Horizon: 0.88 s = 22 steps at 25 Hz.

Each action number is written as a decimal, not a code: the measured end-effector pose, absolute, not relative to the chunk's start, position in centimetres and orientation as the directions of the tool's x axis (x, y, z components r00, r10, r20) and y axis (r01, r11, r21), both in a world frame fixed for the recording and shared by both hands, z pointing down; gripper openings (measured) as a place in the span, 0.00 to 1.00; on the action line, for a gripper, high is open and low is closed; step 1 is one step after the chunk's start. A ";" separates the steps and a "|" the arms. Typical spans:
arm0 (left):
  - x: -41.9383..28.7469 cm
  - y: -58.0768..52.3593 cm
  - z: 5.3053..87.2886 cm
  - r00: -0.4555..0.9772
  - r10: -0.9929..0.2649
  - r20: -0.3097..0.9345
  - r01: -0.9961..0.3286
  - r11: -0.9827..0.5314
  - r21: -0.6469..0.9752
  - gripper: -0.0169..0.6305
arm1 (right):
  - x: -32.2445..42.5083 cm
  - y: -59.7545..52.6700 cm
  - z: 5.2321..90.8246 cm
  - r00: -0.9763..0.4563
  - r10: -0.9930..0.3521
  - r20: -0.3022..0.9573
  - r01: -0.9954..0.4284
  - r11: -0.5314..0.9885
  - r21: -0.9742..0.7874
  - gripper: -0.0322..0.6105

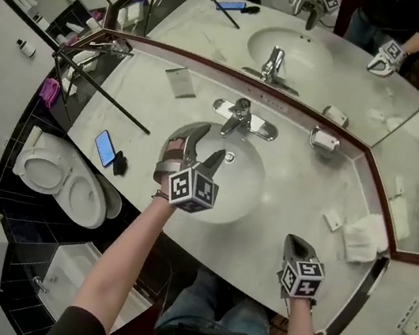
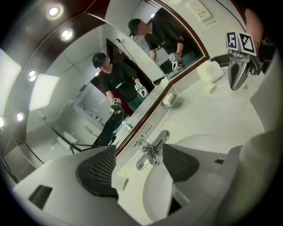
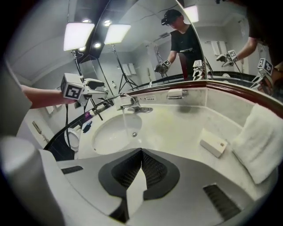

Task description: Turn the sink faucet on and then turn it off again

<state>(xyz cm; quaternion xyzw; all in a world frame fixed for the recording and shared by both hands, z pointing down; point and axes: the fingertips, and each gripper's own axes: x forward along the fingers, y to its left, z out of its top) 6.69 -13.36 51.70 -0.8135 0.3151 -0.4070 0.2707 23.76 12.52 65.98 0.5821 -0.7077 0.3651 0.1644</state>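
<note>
The chrome faucet (image 1: 238, 118) stands at the back of the oval sink (image 1: 248, 198), its lever (image 1: 243, 105) on top. In the right gripper view a thin stream of water (image 3: 124, 121) runs from the faucet (image 3: 132, 106) into the bowl. My left gripper (image 1: 207, 145) hovers over the bowl just in front of the spout, open, with nothing between its fingers. The left gripper view frames the faucet (image 2: 150, 152) between the spread jaws, apart from both. My right gripper (image 1: 290, 241) rests low near the counter's front edge, shut and empty; its tips (image 3: 141, 152) meet.
A blue phone (image 1: 105, 148) lies on the counter left of the sink. At the right lie a folded white towel (image 1: 362, 236) and a small soap box (image 1: 333, 220). A soap dish (image 1: 325, 139) sits by the mirror. A toilet (image 1: 55, 176) and a light stand (image 1: 99, 63) are at the left.
</note>
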 end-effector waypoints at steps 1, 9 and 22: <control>6.9 -14.5 52.0 0.465 -0.735 0.493 -0.277 -0.650 -0.708 0.50 | 23.8 12.8 66.3 -0.265 -0.703 0.660 -0.943 0.046 -0.329 0.08; 8.8 -21.3 55.6 0.445 -0.727 0.524 -0.140 -0.634 -0.760 0.39 | 24.0 13.6 67.4 -0.244 -0.710 0.661 -0.937 -0.003 -0.348 0.08; 11.6 -25.9 60.4 0.359 -0.733 0.577 0.023 -0.611 -0.791 0.12 | 24.1 11.8 66.7 -0.235 -0.757 0.610 -0.931 -0.005 -0.365 0.08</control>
